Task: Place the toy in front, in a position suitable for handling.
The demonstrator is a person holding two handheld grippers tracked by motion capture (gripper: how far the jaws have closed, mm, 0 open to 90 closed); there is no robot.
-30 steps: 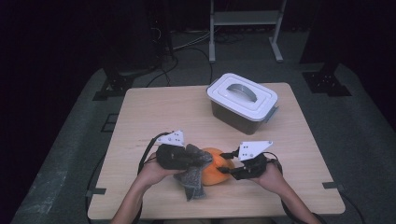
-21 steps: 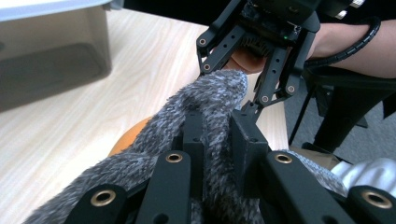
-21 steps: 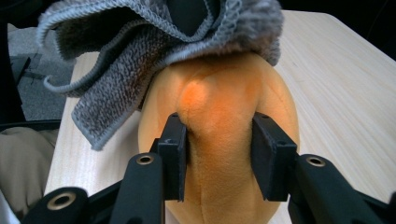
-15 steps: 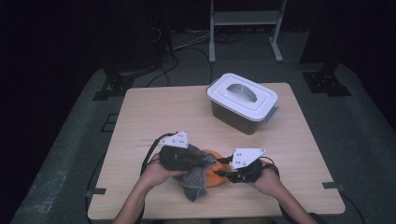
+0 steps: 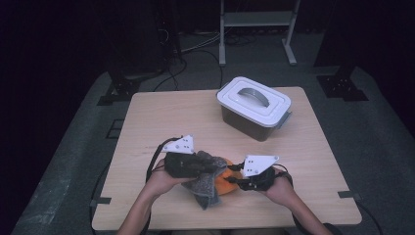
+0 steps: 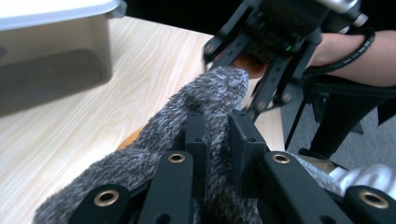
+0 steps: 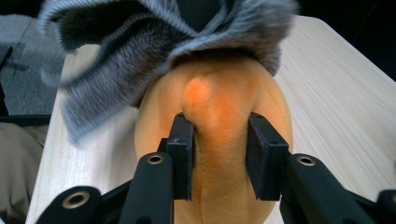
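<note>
An orange plush toy (image 5: 225, 184) lies near the table's front edge, partly wrapped in a grey fuzzy cloth (image 5: 203, 188). My left gripper (image 5: 215, 169) comes in from the left and is shut on a fold of the grey cloth (image 6: 210, 93), which is pinched between its pads (image 6: 217, 126). My right gripper (image 5: 231, 179) faces it from the right. Its jaws have just been closing, and in the right gripper view (image 7: 219, 140) they squeeze a ridge of the orange toy (image 7: 215, 93). The cloth (image 7: 140, 46) drapes over the toy's far end.
A grey bin with a white handled lid (image 5: 254, 105) stands at the table's back right, also seen as a bin wall (image 6: 51, 56) in the left gripper view. Bare wooden table (image 5: 161, 117) stretches to the left and behind. A metal stand (image 5: 257, 19) and cables lie on the floor beyond.
The right gripper has shifted left, closer to the toy, and pinched it. The grey cloth has bunched up more over the toy. The left gripper stays almost in place.
</note>
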